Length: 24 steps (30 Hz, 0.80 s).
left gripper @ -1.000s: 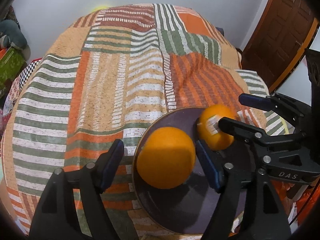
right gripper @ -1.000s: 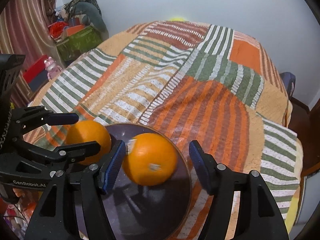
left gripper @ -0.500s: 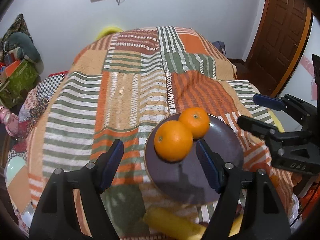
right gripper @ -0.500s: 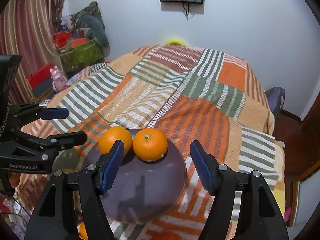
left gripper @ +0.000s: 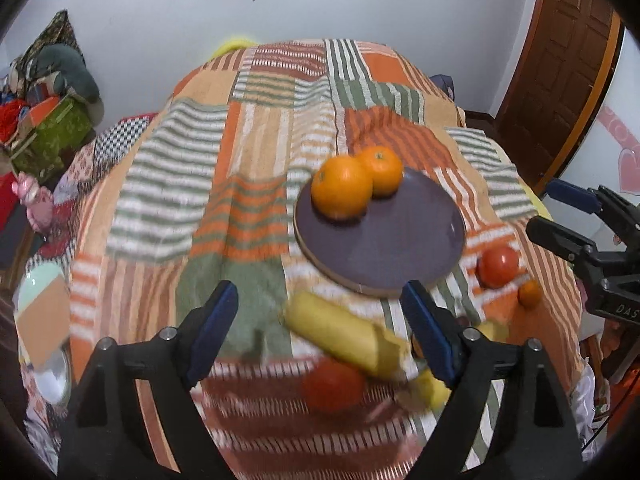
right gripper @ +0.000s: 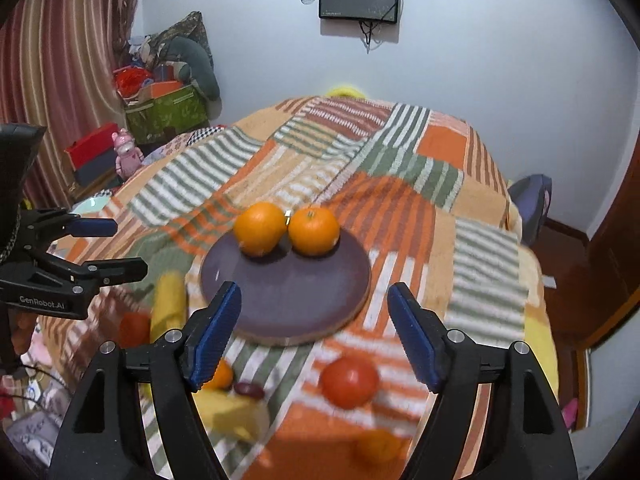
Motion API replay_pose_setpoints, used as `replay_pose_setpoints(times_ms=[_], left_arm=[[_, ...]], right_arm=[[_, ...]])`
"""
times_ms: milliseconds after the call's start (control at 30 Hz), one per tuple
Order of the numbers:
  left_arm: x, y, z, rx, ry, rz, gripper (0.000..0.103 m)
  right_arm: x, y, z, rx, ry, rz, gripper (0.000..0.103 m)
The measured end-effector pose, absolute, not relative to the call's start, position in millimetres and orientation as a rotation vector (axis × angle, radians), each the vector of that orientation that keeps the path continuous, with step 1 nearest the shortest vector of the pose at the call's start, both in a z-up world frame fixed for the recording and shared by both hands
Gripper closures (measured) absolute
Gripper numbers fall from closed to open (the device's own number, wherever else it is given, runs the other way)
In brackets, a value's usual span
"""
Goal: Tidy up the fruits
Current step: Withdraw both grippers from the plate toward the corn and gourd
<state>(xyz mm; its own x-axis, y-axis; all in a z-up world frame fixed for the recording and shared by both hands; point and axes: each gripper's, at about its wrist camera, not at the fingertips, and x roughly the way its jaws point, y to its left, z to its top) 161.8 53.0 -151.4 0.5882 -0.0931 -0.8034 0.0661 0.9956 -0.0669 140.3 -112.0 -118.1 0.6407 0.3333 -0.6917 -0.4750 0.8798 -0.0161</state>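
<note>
Two oranges sit on the dark purple plate (left gripper: 384, 248), toward its far rim, touching each other: the larger orange (left gripper: 341, 191) on the left, the smaller orange (left gripper: 381, 170) on the right. Rest of plate surface bare. Plate lies on the striped patchwork bedspread (left gripper: 200, 184).

Loose fruit on the bedspread at the near side of the plate, all blurred: yellow banana (left gripper: 344, 334) just beside the plate rim, a red fruit (left gripper: 334, 385) nearer the camera, a second red fruit (left gripper: 497, 266) to the plate's right, a small orange fruit (left gripper: 530, 293) beside that. Right wrist view also shows a small dark fruit (right gripper: 249, 390); kind cannot be told.

Left gripper (left gripper: 322, 322): jaws apart, holding nothing, above the near edge of the bedspread. Right gripper (right gripper: 314, 326): jaws apart, holding nothing.

Change against 1.0 s ago: then each gripper had an orange between its fingers over the plate; now both oranges rest on the plate and both grippers have pulled back and up, so the whole plate and the loose fruit come into view
</note>
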Motion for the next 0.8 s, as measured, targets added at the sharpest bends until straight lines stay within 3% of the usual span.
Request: replay_pose_setpoints(times_ms=[633,800], left_arm=[[111.8,38.6,-221.6,-0.024,1.100,-0.046,0.018],[114.4,21.6,-226.2,0.048,1.112,-0.047,0.018]], right_arm=[[100.2,-140.4,-180.5,-0.244,0.898,0.338,0.029],[94.9,-133.6,-185.9,-0.271,0.894,0.342,0.023]])
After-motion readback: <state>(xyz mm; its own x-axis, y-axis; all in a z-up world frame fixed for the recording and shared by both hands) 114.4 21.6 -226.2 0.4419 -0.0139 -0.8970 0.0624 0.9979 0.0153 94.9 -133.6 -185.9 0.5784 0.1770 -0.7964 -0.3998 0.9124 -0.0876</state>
